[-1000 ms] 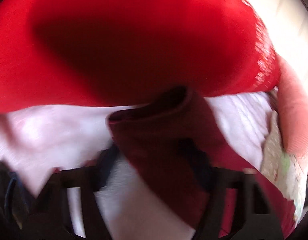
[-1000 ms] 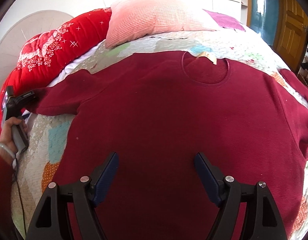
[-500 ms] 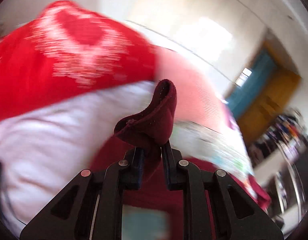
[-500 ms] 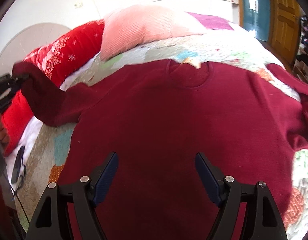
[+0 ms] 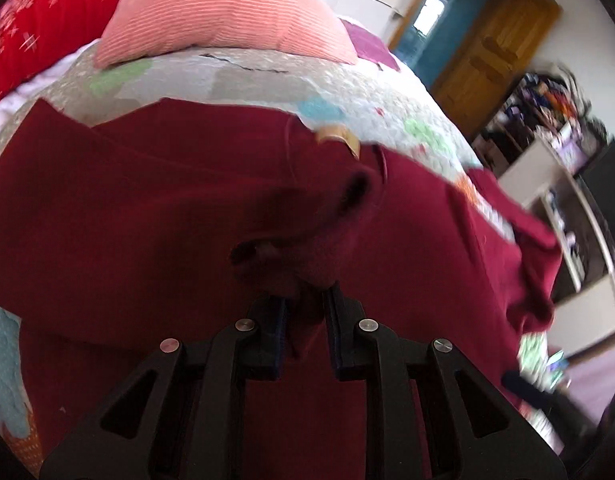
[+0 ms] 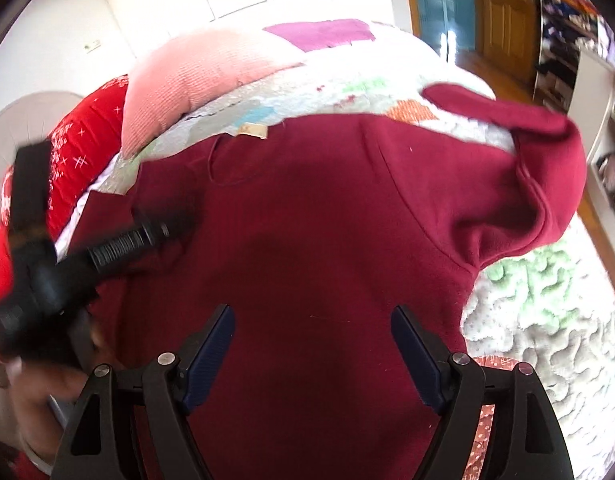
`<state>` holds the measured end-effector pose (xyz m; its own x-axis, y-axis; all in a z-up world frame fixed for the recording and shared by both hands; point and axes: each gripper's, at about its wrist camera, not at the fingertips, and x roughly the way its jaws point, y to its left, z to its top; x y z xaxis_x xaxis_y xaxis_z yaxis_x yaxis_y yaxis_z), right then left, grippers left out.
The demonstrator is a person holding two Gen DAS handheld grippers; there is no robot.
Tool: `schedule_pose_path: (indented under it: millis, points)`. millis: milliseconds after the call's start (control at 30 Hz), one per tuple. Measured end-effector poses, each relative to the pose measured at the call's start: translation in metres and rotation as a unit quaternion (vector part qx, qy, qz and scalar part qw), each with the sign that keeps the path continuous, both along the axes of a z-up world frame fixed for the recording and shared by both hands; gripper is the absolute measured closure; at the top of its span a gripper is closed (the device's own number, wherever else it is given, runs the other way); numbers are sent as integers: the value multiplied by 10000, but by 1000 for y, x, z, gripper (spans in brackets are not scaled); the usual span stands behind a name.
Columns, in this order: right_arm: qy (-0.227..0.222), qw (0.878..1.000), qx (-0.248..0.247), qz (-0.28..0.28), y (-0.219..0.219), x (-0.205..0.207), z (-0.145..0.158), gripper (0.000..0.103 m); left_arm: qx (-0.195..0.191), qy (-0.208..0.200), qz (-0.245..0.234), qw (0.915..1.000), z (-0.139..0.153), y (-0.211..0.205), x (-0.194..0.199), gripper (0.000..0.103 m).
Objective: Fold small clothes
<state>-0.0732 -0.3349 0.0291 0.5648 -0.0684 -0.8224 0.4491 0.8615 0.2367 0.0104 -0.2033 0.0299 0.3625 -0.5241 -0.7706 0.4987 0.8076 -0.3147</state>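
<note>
1. Left gripper (image 5: 305, 300): jaws nearly together, clamped on the cuff of the left sleeve (image 5: 307, 236). The cuff bunches just ahead of the pads, its open end showing. Holding by the cuff lets the whole sleeve be laid wherever the gripper goes.
2. Right gripper (image 6: 312, 344): jaws spread wide, nothing between them. It hangs over the lower chest of the sweater (image 6: 307, 240), apart from the fabric. Judgement: idle, ready to take its own side.
3. The sweater is maroon and lies flat, chest up, on the quilt (image 6: 527, 320), collar and tan neck label (image 6: 253, 130) toward the pillows.
4. In the right wrist view the left gripper's body crosses above the left shoulder area, so the held sleeve sits over the chest. Judgement: first sleeve fold in progress, not yet released.
5. Right sleeve (image 6: 527, 184): unfolded, humped at the shoulder, trailing toward the bed's edge.
6. Beyond: pink pillow (image 5: 223, 12) and red blanket (image 5: 35, 32) at the head of the bed; wooden door (image 5: 491, 52) farther off.
</note>
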Motion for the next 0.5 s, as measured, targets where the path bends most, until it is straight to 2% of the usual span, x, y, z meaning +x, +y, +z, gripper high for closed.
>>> schedule_pose_path:
  millis: [67,133,167,200,233,333,433,500]
  points:
    - [-56,10000,-8,52,-2,4,1,24,129,-240,-76,9996,18,13,-13,80]
    - [-139,9998,-54,119,-2,11,3,24,108,-504,-204,9985,40,33,-23,65]
    - [-223,9996,-18,167,0,18,4,23,129,-654,-200,9976,48,44,-29,46]
    - [-290,9994,24,212,2,23,5,22,161,-792,-142,9966,55,56,-32,30]
    - [-368,9989,80,287,5,31,6,22,148,-992,3,9950,65,74,-35,27]
    - [-446,9977,173,473,13,54,4,21,97,-1335,565,9894,69,117,-31,27]
    - [-191,9987,15,476,19,75,-3,21,175,-1460,1144,9825,60,147,-12,27]
    - [-189,9991,-322,195,17,81,-4,21,227,-1444,1440,9787,51,160,1,27]
